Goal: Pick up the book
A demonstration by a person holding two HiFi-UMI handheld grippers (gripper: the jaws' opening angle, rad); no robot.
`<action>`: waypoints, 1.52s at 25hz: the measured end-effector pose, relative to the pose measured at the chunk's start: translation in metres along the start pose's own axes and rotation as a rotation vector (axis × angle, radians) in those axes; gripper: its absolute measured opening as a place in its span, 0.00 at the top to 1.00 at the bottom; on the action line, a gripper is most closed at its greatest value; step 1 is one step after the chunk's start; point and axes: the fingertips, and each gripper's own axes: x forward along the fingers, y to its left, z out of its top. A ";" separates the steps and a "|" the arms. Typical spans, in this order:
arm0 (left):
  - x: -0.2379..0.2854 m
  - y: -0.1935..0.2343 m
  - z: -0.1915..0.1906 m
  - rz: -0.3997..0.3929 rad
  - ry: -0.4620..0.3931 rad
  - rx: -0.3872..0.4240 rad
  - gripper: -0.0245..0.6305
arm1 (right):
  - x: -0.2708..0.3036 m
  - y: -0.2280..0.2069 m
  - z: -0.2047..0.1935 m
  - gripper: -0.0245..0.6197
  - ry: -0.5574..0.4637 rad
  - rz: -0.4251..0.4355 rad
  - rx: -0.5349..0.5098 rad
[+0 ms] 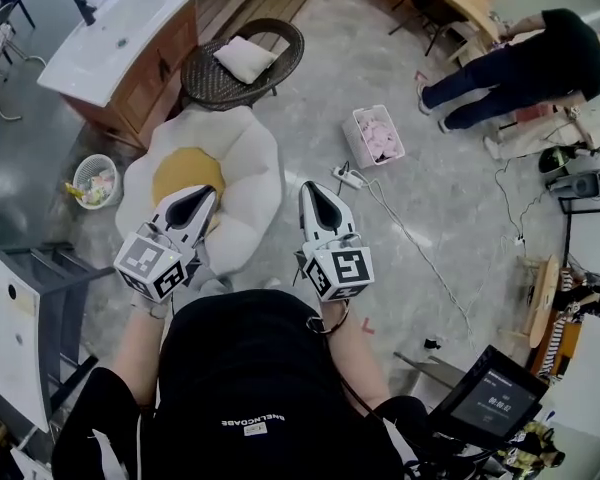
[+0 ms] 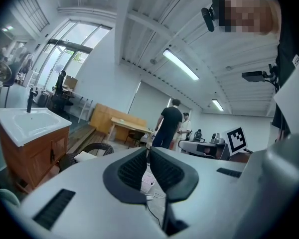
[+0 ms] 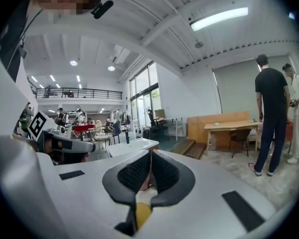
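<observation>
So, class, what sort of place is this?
Probably a big open lab or studio staged with home furnishings: a white washbasin on a wooden cabinet, a white and yellow egg-shaped floor cushion, and long ceiling strip lights.

— How was the hall lit?
— Brightly and evenly. Daylight was admitted through the tall windows [image 2: 65, 46], and strip lights [image 2: 181, 64] were lit on the ceiling to the right of the windows.
— Any faults?
— Both gripper views were bent strongly and darkened at the rims, and the nearest surfaces were rendered soft.
</observation>
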 end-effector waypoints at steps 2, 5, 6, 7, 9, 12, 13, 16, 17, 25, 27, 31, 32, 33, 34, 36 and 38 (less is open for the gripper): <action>-0.005 0.016 0.001 -0.004 0.000 -0.010 0.94 | 0.011 0.007 0.001 0.92 0.008 -0.012 -0.001; -0.012 0.039 0.002 -0.005 -0.001 -0.030 0.94 | 0.027 0.018 0.000 0.92 0.012 -0.014 -0.016; -0.014 0.046 0.002 -0.005 -0.001 -0.036 0.94 | 0.033 0.022 0.000 0.92 0.015 -0.015 -0.018; -0.016 0.054 0.002 -0.004 -0.001 -0.042 0.94 | 0.038 0.025 0.000 0.92 0.019 -0.019 -0.016; -0.021 0.067 0.002 -0.003 -0.002 -0.051 0.94 | 0.048 0.032 0.000 0.92 0.029 -0.025 -0.011; -0.029 0.085 0.003 0.000 -0.002 -0.067 0.94 | 0.064 0.042 -0.001 0.92 0.042 -0.028 -0.008; -0.033 0.091 0.003 0.002 -0.002 -0.072 0.94 | 0.069 0.046 -0.001 0.92 0.044 -0.027 -0.008; -0.042 0.109 0.002 0.011 -0.004 -0.091 0.94 | 0.084 0.058 -0.002 0.92 0.051 -0.019 -0.012; -0.046 0.116 0.002 0.015 -0.005 -0.097 0.94 | 0.089 0.062 -0.002 0.92 0.055 -0.017 -0.012; -0.069 0.161 -0.003 0.065 -0.005 -0.140 0.94 | 0.122 0.086 -0.004 0.92 0.077 0.014 -0.027; -0.072 0.169 -0.006 0.079 -0.006 -0.151 0.94 | 0.128 0.088 -0.005 0.92 0.079 0.021 -0.027; -0.077 0.178 -0.011 0.111 -0.006 -0.173 0.94 | 0.139 0.090 -0.009 0.92 0.091 0.047 -0.027; -0.077 0.180 -0.013 0.121 -0.006 -0.178 0.94 | 0.142 0.089 -0.010 0.92 0.098 0.053 -0.026; -0.077 0.181 -0.014 0.131 -0.007 -0.184 0.94 | 0.145 0.088 -0.010 0.92 0.103 0.062 -0.025; -0.075 0.184 -0.016 0.142 -0.008 -0.192 0.94 | 0.149 0.086 -0.010 0.92 0.108 0.073 -0.025; -0.068 0.191 -0.018 0.169 -0.009 -0.210 0.94 | 0.162 0.079 -0.010 0.92 0.120 0.098 -0.029; -0.063 0.199 -0.019 0.200 -0.011 -0.227 0.94 | 0.175 0.074 -0.010 0.92 0.132 0.125 -0.034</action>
